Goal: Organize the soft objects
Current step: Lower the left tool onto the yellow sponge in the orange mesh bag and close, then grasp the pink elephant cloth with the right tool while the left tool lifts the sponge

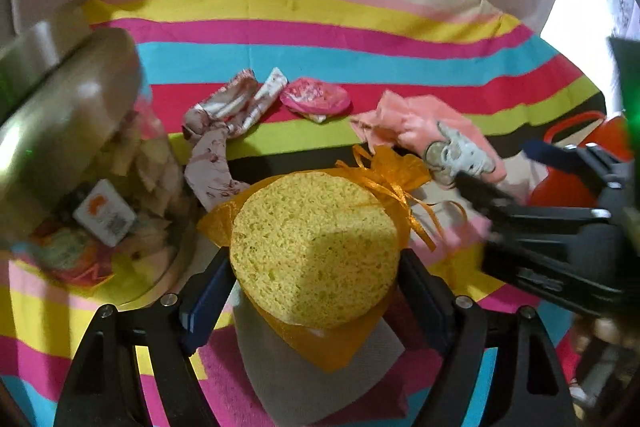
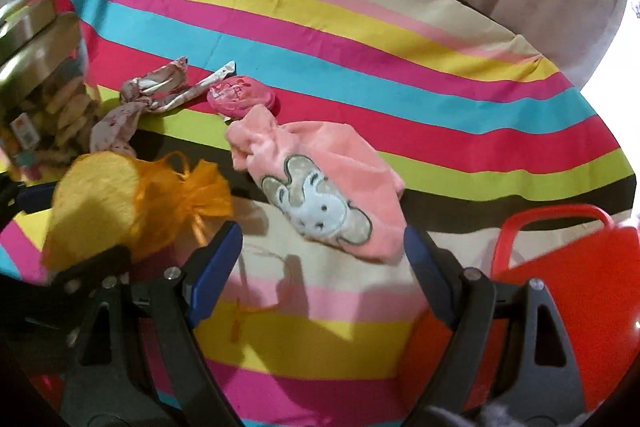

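My left gripper (image 1: pixel 316 263) is shut on a yellow sponge (image 1: pixel 316 247) that sits with an orange mesh bag (image 1: pixel 384 171) and holds it above the striped cloth; the sponge (image 2: pixel 96 195) also shows at the left of the right wrist view. My right gripper (image 2: pixel 322 247) is open and empty, just in front of a pink cloth with an elephant patch (image 2: pixel 320 195), also seen in the left wrist view (image 1: pixel 436 139). A patterned knotted cloth (image 1: pixel 228 115) and a pink round pouch (image 1: pixel 316 97) lie farther back.
A clear jar with a gold lid (image 1: pixel 72 155) lies tilted at the left, full of small items. A red basket with a handle (image 2: pixel 568 275) stands at the right. The striped tablecloth (image 2: pixel 360 39) covers the table, with beige curtains behind.
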`<state>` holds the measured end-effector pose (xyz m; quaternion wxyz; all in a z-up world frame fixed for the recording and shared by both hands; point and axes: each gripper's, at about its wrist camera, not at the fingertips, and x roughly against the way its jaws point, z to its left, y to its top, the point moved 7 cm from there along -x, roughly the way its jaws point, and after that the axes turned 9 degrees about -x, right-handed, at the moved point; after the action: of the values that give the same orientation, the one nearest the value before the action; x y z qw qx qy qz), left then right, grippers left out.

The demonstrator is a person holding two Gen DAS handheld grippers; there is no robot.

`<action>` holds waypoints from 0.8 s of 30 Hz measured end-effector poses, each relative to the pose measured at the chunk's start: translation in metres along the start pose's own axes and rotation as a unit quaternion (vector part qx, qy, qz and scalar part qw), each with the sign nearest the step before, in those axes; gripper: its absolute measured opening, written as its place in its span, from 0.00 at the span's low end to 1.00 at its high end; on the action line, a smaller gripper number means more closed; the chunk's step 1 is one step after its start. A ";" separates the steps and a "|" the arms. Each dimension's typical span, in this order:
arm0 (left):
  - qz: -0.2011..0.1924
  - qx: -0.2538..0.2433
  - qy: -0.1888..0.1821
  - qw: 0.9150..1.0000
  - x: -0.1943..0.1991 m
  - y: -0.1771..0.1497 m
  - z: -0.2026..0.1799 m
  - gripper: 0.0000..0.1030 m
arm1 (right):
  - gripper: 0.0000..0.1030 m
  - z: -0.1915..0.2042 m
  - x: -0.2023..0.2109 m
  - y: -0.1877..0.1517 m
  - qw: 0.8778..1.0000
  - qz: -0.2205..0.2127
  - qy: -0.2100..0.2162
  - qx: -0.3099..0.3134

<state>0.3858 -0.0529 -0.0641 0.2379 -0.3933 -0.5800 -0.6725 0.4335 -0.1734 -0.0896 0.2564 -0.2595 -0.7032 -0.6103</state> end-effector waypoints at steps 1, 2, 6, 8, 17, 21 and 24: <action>-0.007 0.011 0.000 1.000 0.005 0.000 0.002 0.79 | 0.82 0.001 -0.005 0.001 1.000 0.003 -0.001 0.004; -0.011 0.019 0.000 1.000 0.008 0.000 0.004 0.79 | 0.82 0.003 -0.011 0.001 1.000 0.007 -0.003 0.007; -0.023 0.047 0.002 0.999 0.016 -0.002 0.008 0.79 | 0.82 0.002 -0.032 0.005 1.000 0.016 -0.014 0.015; -0.027 0.055 0.003 0.998 0.018 -0.002 0.010 0.79 | 0.82 0.000 -0.043 0.007 1.000 0.021 -0.018 0.011; -0.039 0.068 0.011 0.997 0.026 -0.005 0.010 0.79 | 0.22 -0.006 -0.055 0.002 1.000 0.025 -0.011 -0.005; -0.050 0.074 0.018 0.996 0.038 -0.006 0.010 0.79 | 0.19 -0.012 -0.022 0.001 0.999 0.002 0.022 -0.028; -0.063 0.079 0.028 0.994 0.051 -0.008 0.010 0.79 | 0.19 -0.016 0.012 -0.003 0.998 -0.019 0.041 -0.037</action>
<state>0.3531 -0.0344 -0.0278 0.2417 -0.3168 -0.6482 -0.6488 0.4234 -0.1889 -0.0823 0.2637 -0.2303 -0.6737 -0.6508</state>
